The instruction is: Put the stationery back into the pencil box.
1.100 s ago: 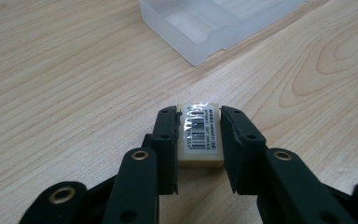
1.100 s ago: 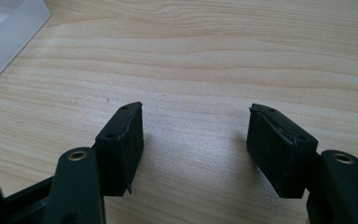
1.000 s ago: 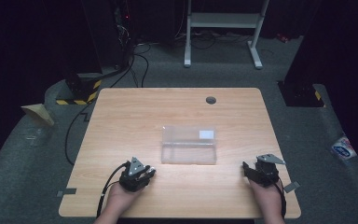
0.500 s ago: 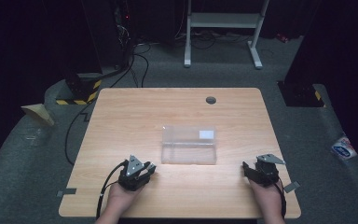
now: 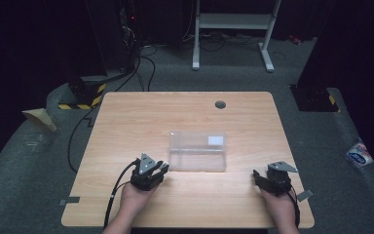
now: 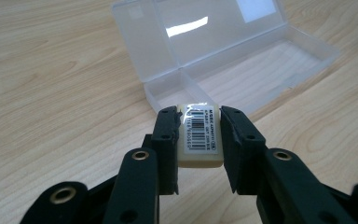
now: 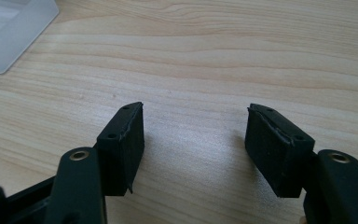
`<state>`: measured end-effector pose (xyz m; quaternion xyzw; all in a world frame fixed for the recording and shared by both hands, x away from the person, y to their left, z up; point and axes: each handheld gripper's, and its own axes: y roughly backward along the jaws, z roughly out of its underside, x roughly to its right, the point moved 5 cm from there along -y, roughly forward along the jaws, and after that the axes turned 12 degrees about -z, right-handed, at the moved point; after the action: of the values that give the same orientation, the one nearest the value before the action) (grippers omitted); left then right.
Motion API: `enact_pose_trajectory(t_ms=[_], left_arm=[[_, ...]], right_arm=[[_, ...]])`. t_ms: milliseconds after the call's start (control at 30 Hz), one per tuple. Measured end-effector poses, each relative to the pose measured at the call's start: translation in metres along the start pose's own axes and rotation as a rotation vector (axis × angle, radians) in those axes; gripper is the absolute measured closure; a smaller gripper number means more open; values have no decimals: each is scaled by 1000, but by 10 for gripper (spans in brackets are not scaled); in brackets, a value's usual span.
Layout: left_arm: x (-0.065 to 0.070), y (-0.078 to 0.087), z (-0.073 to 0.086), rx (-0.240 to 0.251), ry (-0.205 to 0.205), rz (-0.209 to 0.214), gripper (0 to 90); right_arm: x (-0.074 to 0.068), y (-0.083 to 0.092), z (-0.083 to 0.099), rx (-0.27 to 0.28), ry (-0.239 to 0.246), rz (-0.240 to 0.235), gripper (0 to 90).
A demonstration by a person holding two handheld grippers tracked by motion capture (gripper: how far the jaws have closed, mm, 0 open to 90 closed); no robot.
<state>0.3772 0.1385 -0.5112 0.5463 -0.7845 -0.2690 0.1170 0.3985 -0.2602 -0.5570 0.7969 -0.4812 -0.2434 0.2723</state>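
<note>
Eraser [image 6: 199, 135] being pinched between the left gripper [image 5: 149, 171] jaws, just short of the open clear case [image 6: 242, 70].
Risking a slip from the narrow side grip, or a knock on the case's near wall [image 6: 165, 95] shoving it away; right gripper [image 7: 196, 140] idling spread and empty over the table [image 5: 126, 122].

Count: 1 desk [image 5: 126, 126], 1 clear plastic box [image 5: 197, 152] with lid open, 1 white eraser [image 6: 199, 135] with barcode label, 2 tongs: left [image 5: 152, 170], right [image 5: 263, 179].
</note>
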Motion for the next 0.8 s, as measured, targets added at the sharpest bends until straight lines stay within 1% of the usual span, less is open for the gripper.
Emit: enact_pose_trajectory(t_ms=[67, 133, 167, 267, 300, 367, 467, 533, 567, 600, 667, 733, 800], left_arm=[[1, -3, -3, -3, 7, -8, 682], [2, -7, -5, -8, 16, -7, 682], [2, -9, -7, -11, 14, -8, 682], [3, -14, -11, -17, 34, 3, 682], [3, -15, -13, -20, 30, 6, 682], [6, -15, -17, -18, 49, 21, 682], [8, -15, -20, -11, 54, 18, 682], [8, -17, -21, -9, 46, 11, 682], [8, -19, -22, -10, 56, 10, 682], [8, -20, -22, -16, 57, 11, 682], [8, -24, -22, -24, 79, 16, 682], [9, -26, -23, -28, 68, 9, 682], [8, -28, -24, -27, 77, 5, 682]], right_arm=[[0, 0, 0, -1, 4, -6, 375], [0, 0, 0, -1, 4, -6, 375], [0, 0, 0, -1, 4, -6, 375], [0, 0, 0, -1, 4, -6, 375], [0, 0, 0, -1, 4, -6, 375], [0, 0, 0, -1, 8, -6, 375], [0, -1, 0, -1, 6, -6, 376], [0, -1, -1, -1, 6, -6, 376], [0, -1, -1, -1, 6, -6, 376], [0, -1, -1, -1, 6, -6, 375], [0, -1, -1, -1, 6, -7, 376], [0, -1, 0, -1, 6, -6, 376], [0, -1, -1, -1, 10, -6, 377]])
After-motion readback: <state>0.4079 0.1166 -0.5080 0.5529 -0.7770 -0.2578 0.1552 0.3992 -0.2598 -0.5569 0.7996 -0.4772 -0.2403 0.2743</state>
